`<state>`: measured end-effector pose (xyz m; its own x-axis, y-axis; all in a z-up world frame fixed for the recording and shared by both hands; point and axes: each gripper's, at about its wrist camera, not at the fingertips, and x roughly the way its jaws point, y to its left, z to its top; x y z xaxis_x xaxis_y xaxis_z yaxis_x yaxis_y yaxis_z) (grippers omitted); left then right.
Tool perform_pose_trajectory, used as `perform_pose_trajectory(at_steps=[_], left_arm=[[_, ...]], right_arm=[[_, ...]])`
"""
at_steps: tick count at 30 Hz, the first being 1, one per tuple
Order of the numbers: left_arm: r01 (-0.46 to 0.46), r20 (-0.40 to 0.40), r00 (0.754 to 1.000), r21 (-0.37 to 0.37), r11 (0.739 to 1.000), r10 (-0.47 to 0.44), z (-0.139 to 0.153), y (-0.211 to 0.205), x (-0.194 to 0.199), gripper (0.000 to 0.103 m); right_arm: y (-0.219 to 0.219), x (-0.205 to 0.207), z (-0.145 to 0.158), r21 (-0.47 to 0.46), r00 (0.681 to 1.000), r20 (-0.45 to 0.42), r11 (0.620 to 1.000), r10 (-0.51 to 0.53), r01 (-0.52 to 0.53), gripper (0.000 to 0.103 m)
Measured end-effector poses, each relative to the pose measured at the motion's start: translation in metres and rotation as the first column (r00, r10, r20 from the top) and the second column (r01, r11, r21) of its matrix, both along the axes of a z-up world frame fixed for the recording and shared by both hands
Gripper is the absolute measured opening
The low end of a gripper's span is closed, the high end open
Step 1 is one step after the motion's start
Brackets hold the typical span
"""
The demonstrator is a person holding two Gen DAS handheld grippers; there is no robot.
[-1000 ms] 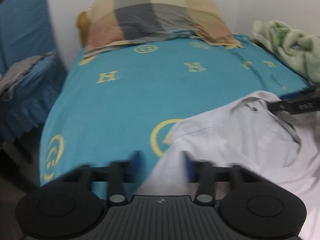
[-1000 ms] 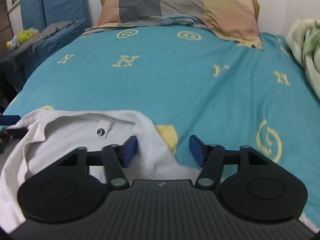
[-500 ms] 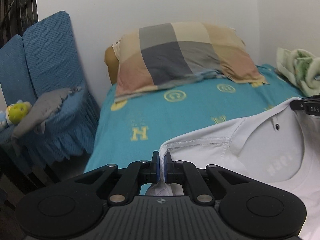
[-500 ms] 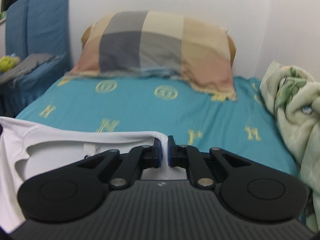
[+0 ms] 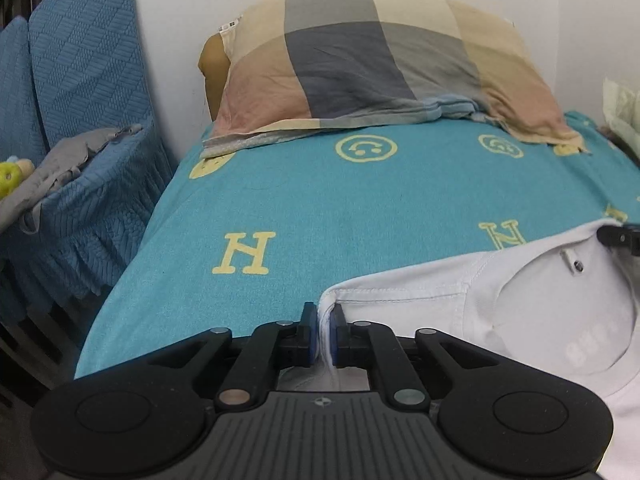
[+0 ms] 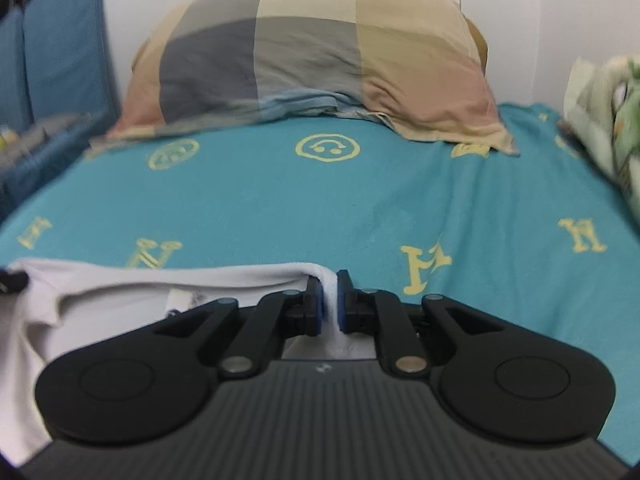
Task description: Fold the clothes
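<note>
A white T-shirt (image 5: 500, 300) is held up over the near end of a bed with a teal sheet (image 5: 340, 208). My left gripper (image 5: 322, 334) is shut on the shirt's left shoulder edge. My right gripper (image 6: 329, 306) is shut on the other shoulder of the shirt (image 6: 120, 304). The collar with its neck label hangs open between the two grippers. The right gripper's tip shows at the right edge of the left wrist view (image 5: 624, 238). The lower part of the shirt is hidden below both grippers.
A checked pillow (image 5: 380, 64) lies at the head of the bed against a white wall. A blue covered chair (image 5: 80, 120) with a grey cloth and a yellow toy stands left of the bed. A green blanket (image 6: 612, 120) is bunched at the bed's right side.
One second ago both grippers were open over the shirt lying on the bed. They have shut on its shoulders and lifted it, and since half a second ago they moved nearer the pillow.
</note>
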<state>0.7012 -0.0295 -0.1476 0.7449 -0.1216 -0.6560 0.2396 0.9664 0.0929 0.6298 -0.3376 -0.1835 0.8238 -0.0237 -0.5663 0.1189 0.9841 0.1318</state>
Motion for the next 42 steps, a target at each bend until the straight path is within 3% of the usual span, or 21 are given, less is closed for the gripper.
perform_pose_trajectory(at_steps=[1, 2, 4, 5, 6, 12, 16, 19, 22, 24, 26, 27, 32, 34, 36, 38, 39, 40, 42], left_arm=[[0.002, -0.002, 1.000, -0.009, 1.000, -0.002, 0.004, 0.003, -0.004, 0.028], [0.006, -0.003, 1.000, -0.018, 1.000, -0.006, 0.008, 0.006, -0.010, 0.034], [0.012, -0.005, 1.000, -0.035, 0.999, -0.013, 0.016, 0.011, -0.021, 0.049], [0.016, -0.006, 1.000, -0.043, 0.999, -0.016, 0.021, 0.014, -0.027, 0.052], [0.018, -0.010, 1.000, -0.060, 0.998, -0.019, 0.026, 0.017, -0.034, 0.056], [0.002, 0.005, 1.000, -0.171, 0.985, -0.001, 0.074, 0.045, -0.119, 0.070], [-0.072, -0.028, 0.997, -0.308, 0.949, 0.067, 0.098, 0.075, -0.192, 0.076], [-0.176, -0.090, 0.984, -0.446, 0.877, 0.152, 0.105, 0.110, -0.246, 0.077], [-0.284, -0.168, 0.959, -0.563, 0.776, 0.229, 0.098, 0.145, -0.292, 0.077], [-0.364, -0.241, 0.932, -0.629, 0.687, 0.272, 0.085, 0.168, -0.316, 0.077], [-0.440, -0.326, 0.898, -0.684, 0.582, 0.295, 0.066, 0.189, -0.333, 0.077], [-0.475, -0.365, 0.880, -0.694, 0.540, 0.305, 0.056, 0.198, -0.338, 0.077], [-0.556, -0.477, 0.831, -0.726, 0.404, 0.285, 0.012, 0.214, -0.341, 0.076], [-0.543, -0.462, 0.838, -0.763, 0.350, 0.291, 0.001, 0.215, -0.340, 0.075], [-0.513, -0.440, 0.856, -0.793, 0.329, 0.273, -0.005, 0.213, -0.330, 0.069], [-0.506, -0.443, 0.860, -0.803, 0.315, 0.253, -0.013, 0.209, -0.317, 0.050], [-0.512, -0.450, 0.857, -0.802, 0.308, 0.250, -0.018, 0.208, -0.311, 0.034], [-0.516, -0.455, 0.854, -0.798, 0.310, 0.252, -0.022, 0.207, -0.306, 0.015], [-0.513, -0.442, 0.856, -0.789, 0.338, 0.267, -0.024, 0.207, -0.300, 0.002]], right_arm=[[-0.003, -0.003, 0.002, 0.026, 1.000, 0.002, 1.000, -0.002, 0.002, 0.017], [-0.005, -0.006, 0.005, 0.046, 1.000, 0.007, 0.999, -0.003, 0.003, 0.026], [-0.008, -0.014, 0.012, 0.073, 1.000, 0.016, 0.997, -0.004, 0.003, 0.045], [-0.008, -0.022, 0.018, 0.081, 1.000, 0.025, 0.997, 0.000, -0.002, 0.061], [-0.009, -0.030, 0.024, 0.088, 0.999, 0.038, 0.996, 0.004, -0.007, 0.069], [0.002, -0.109, 0.067, 0.102, 0.998, 0.064, 0.994, 0.026, -0.033, 0.073], [0.021, -0.193, 0.091, 0.127, 0.997, 0.062, 0.990, 0.052, -0.059, 0.073], [0.036, -0.265, 0.104, 0.116, 0.997, 0.038, 0.990, 0.074, -0.078, 0.073], [0.050, -0.337, 0.108, 0.112, 0.995, 0.006, 0.989, 0.099, -0.099, 0.073], [0.057, -0.385, 0.106, 0.113, 0.993, -0.022, 0.988, 0.113, -0.110, 0.073], [0.062, -0.424, 0.101, 0.151, 0.992, -0.069, 0.984, 0.105, -0.093, 0.073], [0.065, -0.438, 0.098, 0.169, 0.990, -0.094, 0.982, 0.101, -0.084, 0.073], [0.077, -0.469, 0.081, 0.260, 0.985, -0.138, 0.963, 0.103, -0.065, 0.073], [0.081, -0.461, 0.067, 0.268, 0.982, -0.143, 0.960, 0.119, -0.077, 0.073], [0.081, -0.449, 0.053, 0.271, 0.979, -0.162, 0.960, 0.123, -0.075, 0.073], [0.081, -0.435, 0.040, 0.277, 0.975, -0.184, 0.958, 0.122, -0.068, 0.073], [0.081, -0.429, 0.033, 0.280, 0.973, -0.195, 0.958, 0.122, -0.065, 0.073], [0.082, -0.424, 0.029, 0.283, 0.972, -0.198, 0.957, 0.124, -0.064, 0.073], [0.081, -0.419, 0.027, 0.289, 0.973, -0.195, 0.955, 0.125, -0.065, 0.073]])
